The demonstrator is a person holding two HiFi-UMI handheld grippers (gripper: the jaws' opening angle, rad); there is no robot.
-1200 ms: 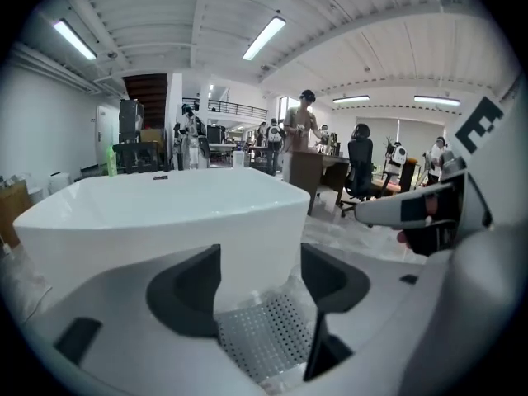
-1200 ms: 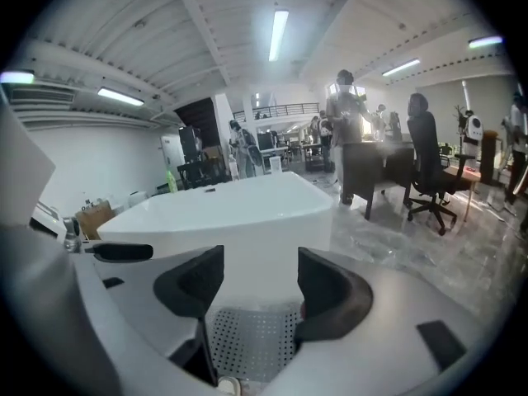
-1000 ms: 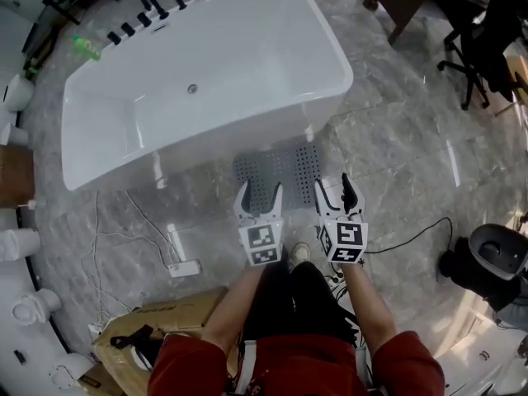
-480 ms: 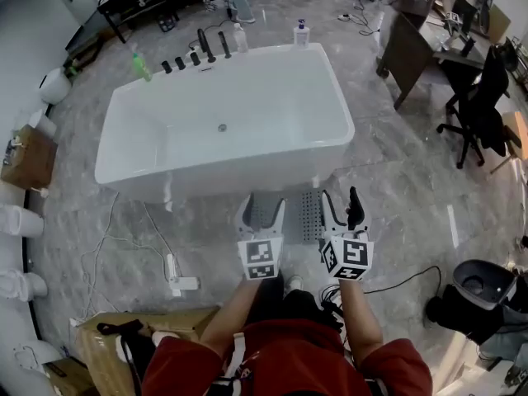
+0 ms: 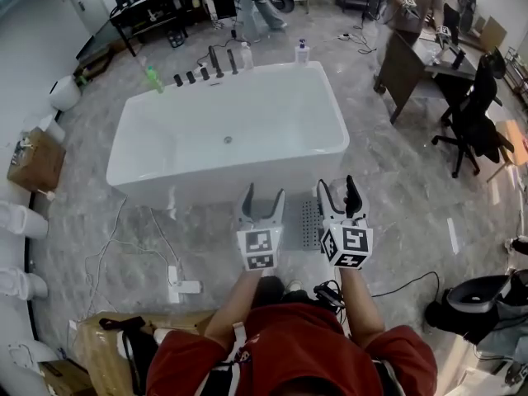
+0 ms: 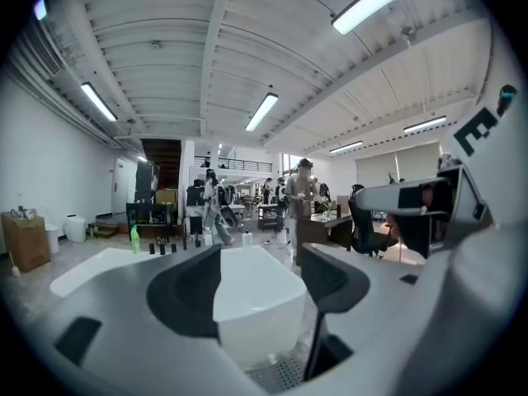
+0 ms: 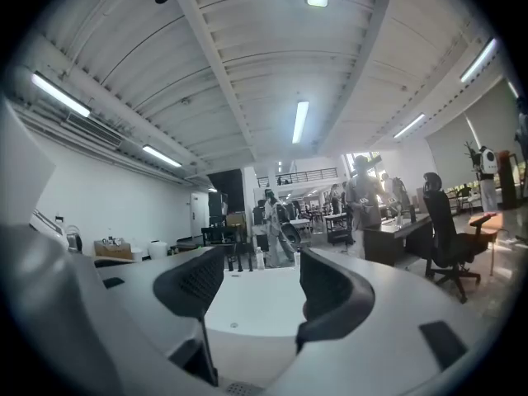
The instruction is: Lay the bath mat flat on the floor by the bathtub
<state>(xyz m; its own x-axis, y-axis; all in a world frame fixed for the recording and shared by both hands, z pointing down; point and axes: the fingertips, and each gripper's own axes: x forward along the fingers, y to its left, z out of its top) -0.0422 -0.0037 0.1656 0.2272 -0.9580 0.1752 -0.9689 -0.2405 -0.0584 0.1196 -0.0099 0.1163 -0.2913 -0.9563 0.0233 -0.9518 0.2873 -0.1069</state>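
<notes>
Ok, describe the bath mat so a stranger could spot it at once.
Start at the white rectangular bathtub on the grey marble floor. Along its near side, partly hidden behind the left claw and right claw, lies a flat grey mat. Its rows of small holes set it apart from the white power strip nearby.

- Bright, even light throughout; long white ceiling tube lamps glow high above the glossy white rectangular bathtub in both gripper views.
- The bathtub's rim and the polished grey marble floor beside it carry pale glare streaks; shadows are faint and soft.
- Every view bends strongly at its edges; the gripper views have dark rounded corners.
- People beyond the bathtub's far end are smeared with blur.
</notes>
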